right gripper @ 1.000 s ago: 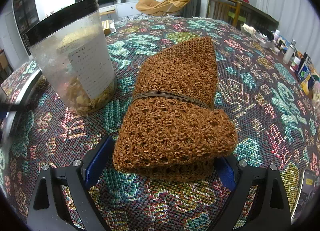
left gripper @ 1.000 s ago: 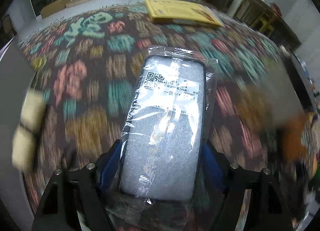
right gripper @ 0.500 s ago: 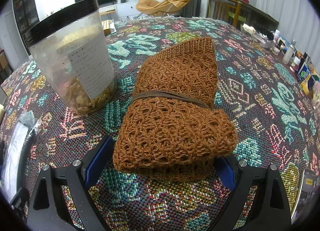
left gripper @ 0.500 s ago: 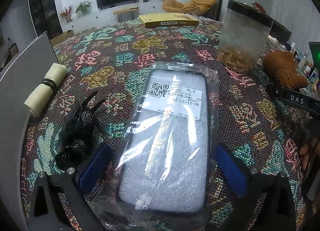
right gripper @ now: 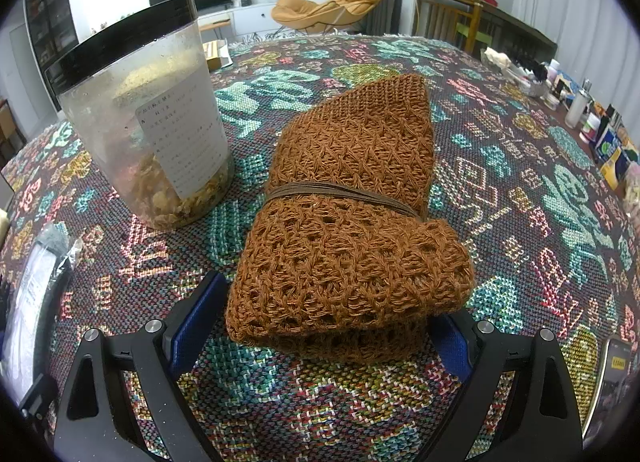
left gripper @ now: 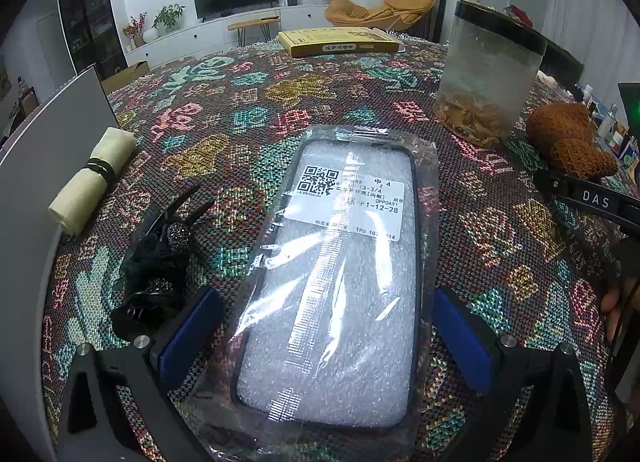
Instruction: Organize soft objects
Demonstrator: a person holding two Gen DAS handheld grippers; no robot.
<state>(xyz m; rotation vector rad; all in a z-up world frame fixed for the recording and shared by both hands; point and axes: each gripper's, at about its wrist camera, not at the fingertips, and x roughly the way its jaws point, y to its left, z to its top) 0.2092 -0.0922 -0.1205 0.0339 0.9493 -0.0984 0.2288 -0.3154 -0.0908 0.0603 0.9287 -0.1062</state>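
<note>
In the left wrist view, the left gripper [left gripper: 326, 336] sits low over the patterned tablecloth [left gripper: 248, 118], its fingers spread wide and level, blue pads [left gripper: 188, 332] standing clear on either side of the bagged phone case [left gripper: 340, 282] without touching it. A second ago that case was pinched between the pads and the scene was blurred with motion; half a second ago the pads had already parted, and since then the view is unchanged. The case lies flat between the fingers, long axis running from 6 o'clock toward 12, label end farthest from the camera. At 9 o'clock lies a black hair clip [left gripper: 156, 258], and beyond it a rolled cream cloth [left gripper: 94, 178] bound with a black band, its axis slanting toward 1 o'clock. A clear jar [left gripper: 488, 74] stands at 2 o'clock — the brown knit bundle [left gripper: 568, 142] is just right of it, with the right gripper's black frame at the edge.

In the right wrist view, the right gripper [right gripper: 320, 326] rests at table height, its pads spread at either side of the brown knit bundle [right gripper: 348, 230]; whether they touch the knit cannot be told. Nothing has moved here across the earlier frames. The bundle, tied round the middle with a band, lies with its long axis from 6 toward 12 o'clock — narrow end pointing away. The jar [right gripper: 148, 118] stands at 10 o'clock, just beside it.
</note>
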